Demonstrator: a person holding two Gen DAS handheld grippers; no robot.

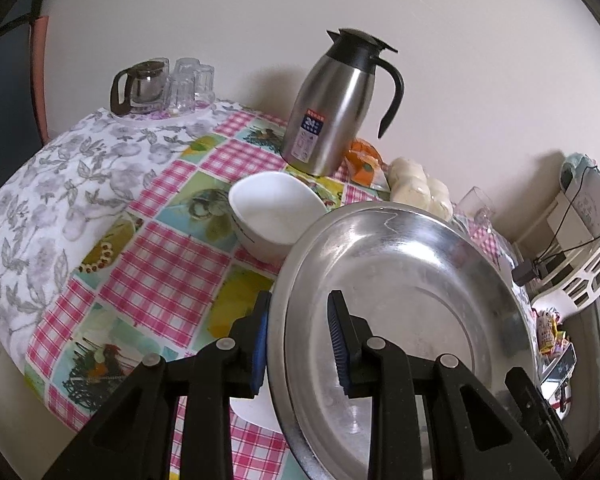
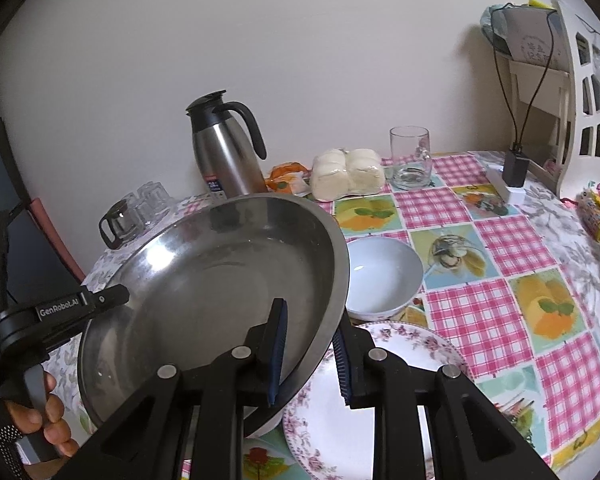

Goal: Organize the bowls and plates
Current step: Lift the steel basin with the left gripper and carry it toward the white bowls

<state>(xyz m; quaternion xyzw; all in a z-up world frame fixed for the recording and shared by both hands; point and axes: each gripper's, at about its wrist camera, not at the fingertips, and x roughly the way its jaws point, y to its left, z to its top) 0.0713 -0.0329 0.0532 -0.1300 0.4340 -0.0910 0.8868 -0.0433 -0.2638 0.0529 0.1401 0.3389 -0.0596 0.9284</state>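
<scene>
Both tongs, left (image 1: 300,344) and right (image 2: 310,354), are clamping opposite rims of the steel basin (image 2: 204,280), sharing its width, carrying it tilted above the floral plate (image 2: 400,360).

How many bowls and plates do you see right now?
3. A steel plate gripped at opposite rims by both hand-held grippers, a white bowl behind it, and a floral plate beneath. More may be hidden underneath.

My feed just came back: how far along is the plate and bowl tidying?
Nothing looks stacked yet. In hand: the steel basin, tilted above the table, its rim gripped by the left tool and the right tool on opposite sides. Left: the white bowl and the floral plate lie apart on the tablecloth.
</scene>
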